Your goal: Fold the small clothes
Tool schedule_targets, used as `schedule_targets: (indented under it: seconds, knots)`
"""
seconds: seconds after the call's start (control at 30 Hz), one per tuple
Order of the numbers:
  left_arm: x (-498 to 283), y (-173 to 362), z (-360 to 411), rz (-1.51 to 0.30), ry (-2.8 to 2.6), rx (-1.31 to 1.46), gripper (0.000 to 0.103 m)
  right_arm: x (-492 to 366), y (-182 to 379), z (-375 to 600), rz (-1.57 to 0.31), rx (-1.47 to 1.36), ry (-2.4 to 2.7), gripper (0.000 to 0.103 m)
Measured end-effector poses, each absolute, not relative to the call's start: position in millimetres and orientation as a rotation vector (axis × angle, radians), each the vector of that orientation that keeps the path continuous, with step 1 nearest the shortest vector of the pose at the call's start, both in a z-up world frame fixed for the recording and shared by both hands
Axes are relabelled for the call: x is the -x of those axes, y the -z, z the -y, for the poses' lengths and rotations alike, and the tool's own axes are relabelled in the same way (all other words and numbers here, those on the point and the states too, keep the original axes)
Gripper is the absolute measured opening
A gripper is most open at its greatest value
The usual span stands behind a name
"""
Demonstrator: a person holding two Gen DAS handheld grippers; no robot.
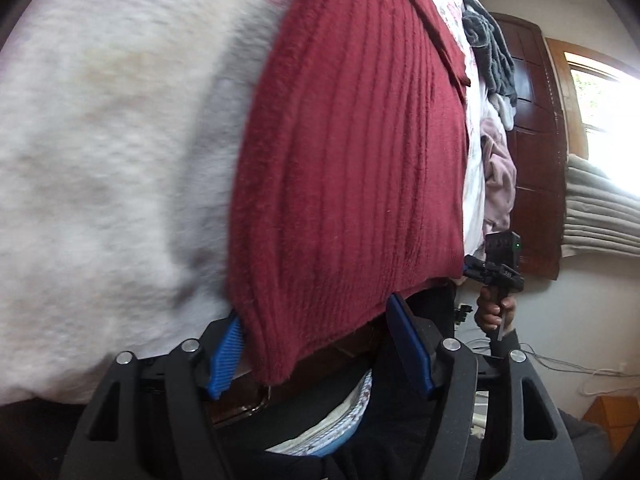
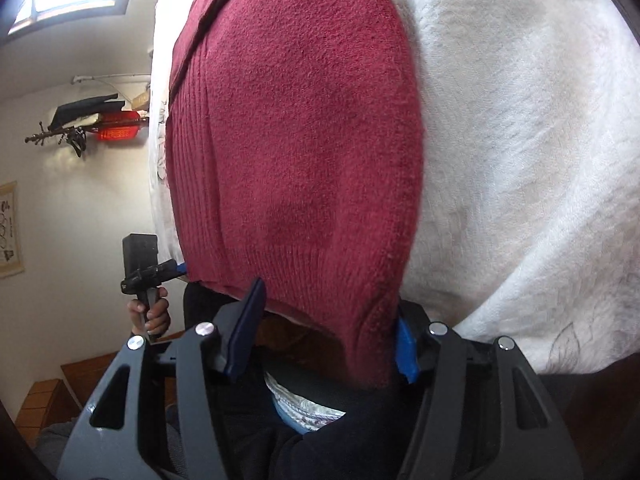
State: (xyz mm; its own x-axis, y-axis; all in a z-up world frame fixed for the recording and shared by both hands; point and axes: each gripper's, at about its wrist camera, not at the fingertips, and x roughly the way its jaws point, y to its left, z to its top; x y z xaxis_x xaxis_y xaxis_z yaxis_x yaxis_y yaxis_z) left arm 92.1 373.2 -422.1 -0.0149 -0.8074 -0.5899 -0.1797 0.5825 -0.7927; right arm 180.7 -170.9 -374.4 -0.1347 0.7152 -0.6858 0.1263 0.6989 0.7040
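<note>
A dark red ribbed knit garment lies flat on a white quilted bed cover, its hem at the bed's near edge. My left gripper is open, its blue pads standing either side of one hem corner. In the right wrist view the same garment fills the middle, and my right gripper is open around the other hem corner. Each gripper shows in the other's view, held by a hand at the hem: the right gripper and the left gripper.
A heap of grey clothes and pink clothes lies on the bed beyond the garment. A dark wooden door and a bright window stand behind. The bed cover spreads wide. A person's dark clothing is just below the fingers.
</note>
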Motion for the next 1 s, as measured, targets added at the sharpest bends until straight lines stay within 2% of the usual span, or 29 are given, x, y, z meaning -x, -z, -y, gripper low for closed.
schedule_targets:
  seconds: [0.07, 0.1, 0.13, 0.2, 0.23, 0.27, 0.33, 0.43, 1.0]
  knots:
    - [-93, 427, -372, -1.538, 0.597, 0.887, 0.066, -179, 376, 180, -1.662, -0.722, -0.579, 0.057]
    - [-93, 429, -373, -1.542, 0.583, 0.907, 0.061, -177, 377, 184, -1.663, -0.736, -0.581, 0.056]
    - [-91, 431, -374, -1.548, 0.576, 0.912, 0.044, -176, 377, 188, -1.664, -0.745, -0.581, 0.055]
    - [-89, 434, -376, -1.552, 0.568, 0.938, 0.023, -174, 379, 190, -1.665, -0.758, -0.581, 0.050]
    - [-87, 435, -378, -1.547, 0.564, 0.949, 0.020, -173, 381, 192, -1.668, -0.764, -0.581, 0.044]
    - [-85, 437, -379, -1.542, 0.559, 0.961, 0.018, -172, 384, 191, -1.675, -0.772, -0.581, 0.030]
    - [-81, 437, -380, -1.528, 0.556, 0.987, 0.011, -168, 387, 189, -1.680, -0.763, -0.580, 0.012]
    - [-75, 429, -384, -1.494, 0.552, 1.013, 0.007, -165, 381, 188, -1.656, -0.759, -0.588, 0.006]
    - [-90, 326, -402, -1.217, 0.636, 1.103, 0.005, -188, 290, 209, -1.368, -0.869, -0.696, 0.005]
